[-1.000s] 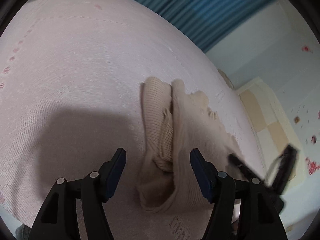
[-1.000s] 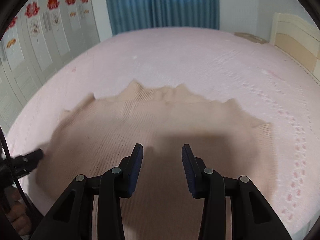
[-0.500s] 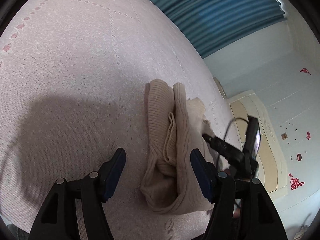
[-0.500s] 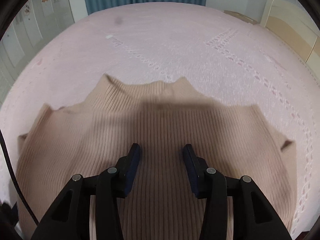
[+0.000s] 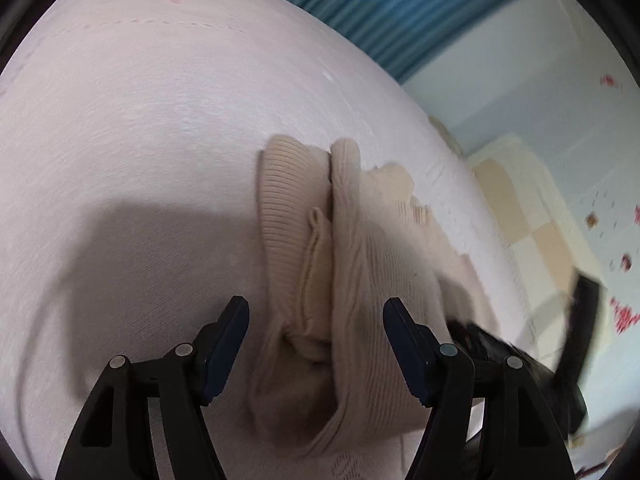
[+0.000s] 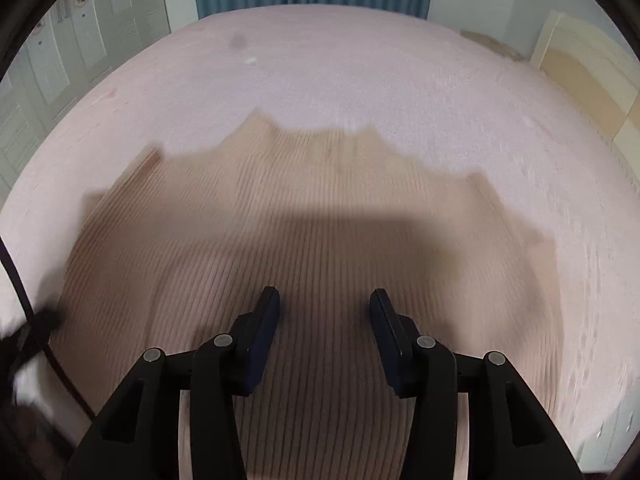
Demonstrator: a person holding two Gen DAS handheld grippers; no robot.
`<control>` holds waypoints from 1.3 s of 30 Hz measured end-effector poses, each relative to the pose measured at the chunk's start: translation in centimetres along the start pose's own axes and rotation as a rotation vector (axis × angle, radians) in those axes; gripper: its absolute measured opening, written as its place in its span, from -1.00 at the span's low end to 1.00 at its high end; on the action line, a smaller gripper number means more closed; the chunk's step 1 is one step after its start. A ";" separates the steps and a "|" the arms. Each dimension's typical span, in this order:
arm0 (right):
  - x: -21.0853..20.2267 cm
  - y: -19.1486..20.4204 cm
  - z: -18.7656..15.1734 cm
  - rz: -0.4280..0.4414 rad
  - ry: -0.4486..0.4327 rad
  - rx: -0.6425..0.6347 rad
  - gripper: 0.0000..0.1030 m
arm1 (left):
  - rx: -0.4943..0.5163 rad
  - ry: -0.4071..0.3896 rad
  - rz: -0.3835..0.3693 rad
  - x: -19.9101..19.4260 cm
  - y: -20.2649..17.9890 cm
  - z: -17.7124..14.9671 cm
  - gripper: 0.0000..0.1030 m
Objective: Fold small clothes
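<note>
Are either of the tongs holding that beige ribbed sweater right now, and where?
Neither. The left tongs stand open astride the folded beige ribbed knit sweater, and the right tongs hang open over it, gripping nothing.

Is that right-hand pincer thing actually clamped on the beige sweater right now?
No: the right gripper stands open above the beige sweater, its two fingers apart with no fabric pinched between them.

L gripper (image 5: 316, 320) & R gripper (image 6: 324, 308) both w/ jaws spread wide, nothing between fingers.
</note>
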State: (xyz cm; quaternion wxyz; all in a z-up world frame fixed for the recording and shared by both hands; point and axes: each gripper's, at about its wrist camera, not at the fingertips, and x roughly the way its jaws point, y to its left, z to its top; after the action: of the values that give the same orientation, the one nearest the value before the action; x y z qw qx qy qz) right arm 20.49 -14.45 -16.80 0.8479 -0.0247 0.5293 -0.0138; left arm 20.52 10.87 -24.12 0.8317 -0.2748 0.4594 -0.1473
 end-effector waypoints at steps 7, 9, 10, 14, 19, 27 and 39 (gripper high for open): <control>-3.5 0.7 -8.8 0.042 0.041 -0.062 -0.10 | 0.069 0.033 0.080 2.0 -2.1 1.4 0.29; -4.0 0.6 -10.7 0.091 0.061 -0.078 -0.12 | 0.073 0.044 0.097 2.5 -2.6 1.8 0.29; -4.6 0.2 -11.4 0.118 0.042 -0.069 -0.12 | 0.070 0.047 0.104 2.7 -2.7 1.9 0.29; -6.8 -2.7 -12.1 0.284 -0.025 0.018 -0.18 | 0.047 0.034 0.158 3.0 -2.9 2.1 -0.11; -9.1 -8.3 -11.2 0.299 -0.193 0.114 -0.18 | -0.026 0.042 0.131 2.6 -2.8 2.7 -0.52; -7.5 -17.6 -12.7 0.333 -0.252 0.398 -0.15 | -0.016 0.004 0.171 0.0 -8.9 4.0 -0.58; -7.7 -20.9 -14.0 0.434 -0.288 0.522 -0.15 | 0.099 -0.004 0.122 0.9 -24.0 2.4 -0.61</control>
State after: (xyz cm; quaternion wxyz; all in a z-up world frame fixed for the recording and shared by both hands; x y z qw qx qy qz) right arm 4.59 -35.33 -14.80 0.8748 0.3035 0.3760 0.0355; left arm 23.23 -8.16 -9.45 0.8526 -0.2049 0.4659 -0.1182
